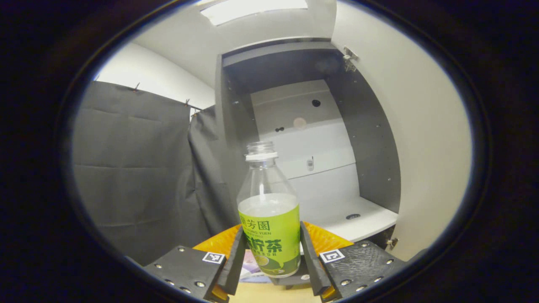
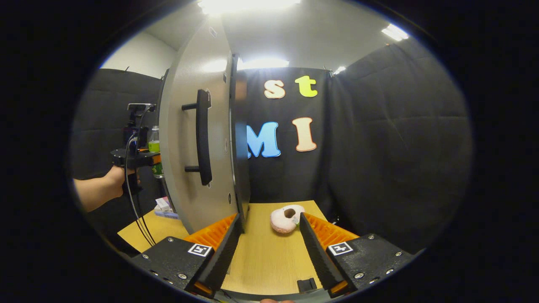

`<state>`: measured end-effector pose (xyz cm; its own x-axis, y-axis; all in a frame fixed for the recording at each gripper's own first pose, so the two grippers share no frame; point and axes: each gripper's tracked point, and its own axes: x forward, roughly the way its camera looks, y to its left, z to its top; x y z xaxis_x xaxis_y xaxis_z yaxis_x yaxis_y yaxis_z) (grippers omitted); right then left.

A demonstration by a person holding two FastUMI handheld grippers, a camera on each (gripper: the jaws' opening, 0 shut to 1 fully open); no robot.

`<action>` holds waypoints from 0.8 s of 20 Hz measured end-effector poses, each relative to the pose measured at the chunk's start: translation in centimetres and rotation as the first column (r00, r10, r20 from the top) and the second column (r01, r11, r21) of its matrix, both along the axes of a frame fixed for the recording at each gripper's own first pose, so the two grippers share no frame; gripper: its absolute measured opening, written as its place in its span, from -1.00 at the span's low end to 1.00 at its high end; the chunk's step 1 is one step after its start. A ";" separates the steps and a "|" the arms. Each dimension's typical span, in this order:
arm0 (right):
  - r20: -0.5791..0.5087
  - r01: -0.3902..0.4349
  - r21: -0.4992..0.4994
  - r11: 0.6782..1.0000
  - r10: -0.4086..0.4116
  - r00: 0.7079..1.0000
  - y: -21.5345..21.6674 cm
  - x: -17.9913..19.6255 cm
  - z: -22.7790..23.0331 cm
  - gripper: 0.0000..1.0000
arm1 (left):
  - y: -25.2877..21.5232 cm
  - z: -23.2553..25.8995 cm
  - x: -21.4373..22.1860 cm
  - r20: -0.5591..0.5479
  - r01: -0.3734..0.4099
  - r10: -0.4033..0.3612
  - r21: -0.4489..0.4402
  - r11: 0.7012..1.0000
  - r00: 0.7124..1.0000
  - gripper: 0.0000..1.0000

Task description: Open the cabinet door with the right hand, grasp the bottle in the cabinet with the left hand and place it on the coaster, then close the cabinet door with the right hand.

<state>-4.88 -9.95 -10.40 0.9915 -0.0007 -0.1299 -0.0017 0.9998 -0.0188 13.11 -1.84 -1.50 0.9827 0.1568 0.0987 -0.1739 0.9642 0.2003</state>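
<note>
Left gripper (image 1: 269, 261) is clamped on the bottle (image 1: 269, 219), both fingers (image 1: 233, 261) pressing the green label w/ the bottle upright btwn them; cap is off, liquid sits about halfway up. In the right gripper view that same tool shows farther off at left, held up off the table by a hand (image 2: 116, 176) w/ forearm roughly level, cable hanging down from it. Bottle is out in front of the cabinet (image 1: 294, 139), not on its white shelf (image 1: 358, 219); a bit of tan tabletop (image 1: 269, 294) shows under the fingers, and something pale and printed lies just behind the bottle base, can't tell what. Cabinet interior is open behind the bottle, dark side walls L and R, cabinet door (image 1: 412, 139) swung wide on the right side w/ hinge at top. Right gripper (image 2: 269, 248) is spread wide open, gripping nothing, hovering low over the wooden table (image 2: 265, 261). Its left finger sits just beside the free edge of the door (image 2: 198, 155), contact unclear; black bar handle (image 2: 204, 136) is higher up on the door face, apart from the fingers. A pink-white donut-shaped thing (image 2: 287, 219) lies on the table ahead btwn the fingers. Table top is bare to the right up to the black cloth wall (image 2: 400, 147).
</note>
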 end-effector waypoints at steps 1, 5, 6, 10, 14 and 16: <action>0.000 -0.014 -0.005 1.000 0.014 1.000 -0.2 0.6 -0.4 0.70 | 0.7 -0.3 -1.7 0.003 -0.024 0.024 0.002 1.000 1.000 0.29; 0.002 -0.014 -0.023 1.000 0.014 1.000 -1.2 3.0 -1.6 0.70 | 2.9 -1.3 -6.8 0.027 -0.092 0.091 0.047 0.995 0.995 0.42; 0.004 0.002 -0.029 1.000 -0.002 1.000 -1.8 3.5 -1.9 0.70 | 3.3 -1.9 -7.9 0.031 -0.099 0.097 0.061 0.993 0.995 0.24; -0.016 0.060 0.000 0.998 -0.060 0.998 -2.9 5.5 -3.8 0.70 | 3.9 -7.1 -12.1 0.019 -0.124 0.123 0.074 0.990 0.992 0.27; -0.103 0.118 0.021 0.993 -0.115 0.988 -3.7 6.3 -6.0 0.70 | 3.3 -14.2 -15.3 0.020 -0.112 0.111 0.074 0.991 0.994 0.33; -0.118 0.140 0.013 0.990 -0.137 0.984 -4.2 6.7 -6.4 0.70 | 2.6 -18.4 -16.7 -0.019 -0.104 0.107 0.113 0.988 0.994 0.42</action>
<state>1.87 -14.15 -16.77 0.9602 -0.1330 -0.2457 0.1358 0.9907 -0.0053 -3.64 0.73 -19.89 0.9636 0.2490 0.0976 -0.2672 0.9120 0.3111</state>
